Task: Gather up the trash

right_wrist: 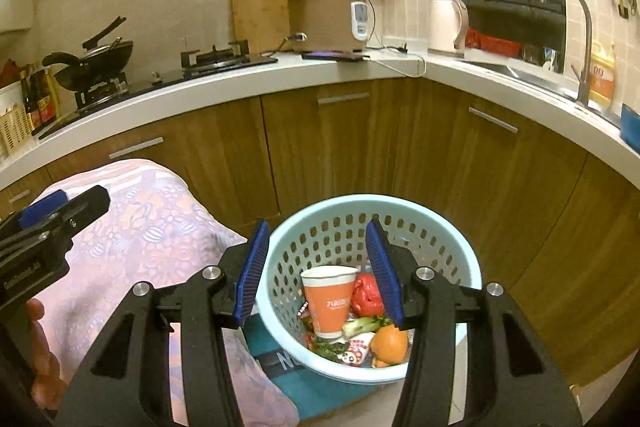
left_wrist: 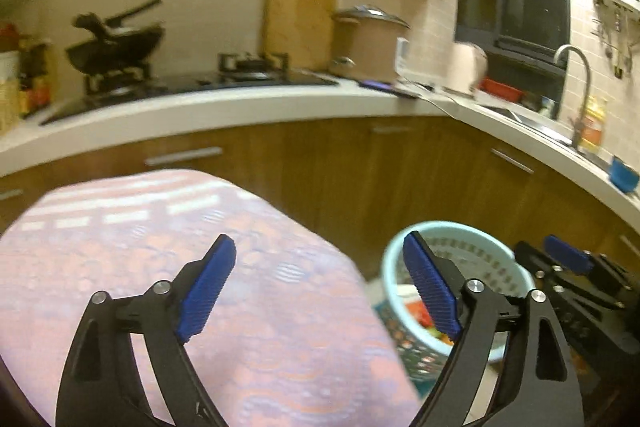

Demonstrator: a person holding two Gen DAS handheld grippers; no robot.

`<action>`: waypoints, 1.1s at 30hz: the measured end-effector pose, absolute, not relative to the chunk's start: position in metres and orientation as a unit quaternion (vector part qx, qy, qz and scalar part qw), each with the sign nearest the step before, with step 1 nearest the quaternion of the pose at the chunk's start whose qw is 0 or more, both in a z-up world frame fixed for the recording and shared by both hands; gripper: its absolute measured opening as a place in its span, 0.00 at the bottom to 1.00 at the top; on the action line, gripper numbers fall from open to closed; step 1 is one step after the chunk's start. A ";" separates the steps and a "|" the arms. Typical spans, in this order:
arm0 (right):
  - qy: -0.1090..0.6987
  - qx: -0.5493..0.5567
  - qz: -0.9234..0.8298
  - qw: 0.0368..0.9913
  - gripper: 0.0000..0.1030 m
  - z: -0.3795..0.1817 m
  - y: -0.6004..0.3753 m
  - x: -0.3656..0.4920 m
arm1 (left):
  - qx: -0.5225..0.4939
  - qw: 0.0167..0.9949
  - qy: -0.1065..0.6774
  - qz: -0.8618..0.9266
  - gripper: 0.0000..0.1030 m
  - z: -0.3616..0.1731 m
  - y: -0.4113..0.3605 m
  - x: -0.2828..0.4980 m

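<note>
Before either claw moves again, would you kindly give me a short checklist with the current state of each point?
1. Right claw empty and open: ok, its blue pads stand apart with nothing between them.
2. Left claw empty and open: ok.
3. Orange paper cup inside the basket: ok, standing among the other trash.
4. Basket upright on the floor: ok.
5. Pink tablecloth free of leftover trash: cannot tell, only part of it shows and the left view is blurred.
6. Claws apart from each other: ok, no contact visible.

L gripper point(left_wrist: 320, 291) & R gripper point(right_wrist: 316, 267): jaws apart, empty.
</note>
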State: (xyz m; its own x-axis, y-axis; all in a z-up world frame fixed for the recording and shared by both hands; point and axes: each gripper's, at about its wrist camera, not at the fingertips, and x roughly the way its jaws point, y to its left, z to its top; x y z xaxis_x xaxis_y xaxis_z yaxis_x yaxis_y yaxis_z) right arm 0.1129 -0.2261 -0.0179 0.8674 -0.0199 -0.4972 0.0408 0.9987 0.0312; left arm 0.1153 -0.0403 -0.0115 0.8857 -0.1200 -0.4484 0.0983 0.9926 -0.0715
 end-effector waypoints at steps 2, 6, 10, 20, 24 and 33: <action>0.248 0.027 -0.016 0.968 0.45 -0.018 -0.223 0.111 | -0.017 0.975 0.220 -0.035 0.82 -0.015 -0.035 0.113; 0.241 0.026 -0.026 0.970 0.45 -0.016 -0.220 0.110 | -0.038 0.972 0.230 -0.032 0.82 -0.017 -0.022 0.114; 0.257 0.019 -0.040 0.965 0.45 -0.020 -0.221 0.119 | -0.024 0.973 0.231 -0.002 0.82 -0.018 -0.024 0.118; 0.252 0.008 -0.053 0.966 0.45 -0.021 -0.223 0.117 | -0.031 0.972 0.234 -0.004 0.82 -0.024 -0.021 0.117; 0.250 0.009 -0.053 0.967 0.45 -0.020 -0.223 0.115 | -0.026 0.973 0.229 -0.006 0.82 -0.024 -0.022 0.116; 0.246 0.010 -0.059 0.968 0.45 -0.020 -0.226 0.114 | -0.020 0.974 0.226 -0.008 0.82 -0.024 -0.023 0.116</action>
State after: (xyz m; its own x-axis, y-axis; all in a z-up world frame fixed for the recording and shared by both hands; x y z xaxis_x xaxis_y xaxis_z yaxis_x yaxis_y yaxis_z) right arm 0.1135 -0.2260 -0.0199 0.8724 -0.1088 -0.4764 0.1191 0.9928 -0.0086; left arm 0.1161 -0.0229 -0.0240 0.8973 -0.0239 -0.4408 0.0061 0.9991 -0.0417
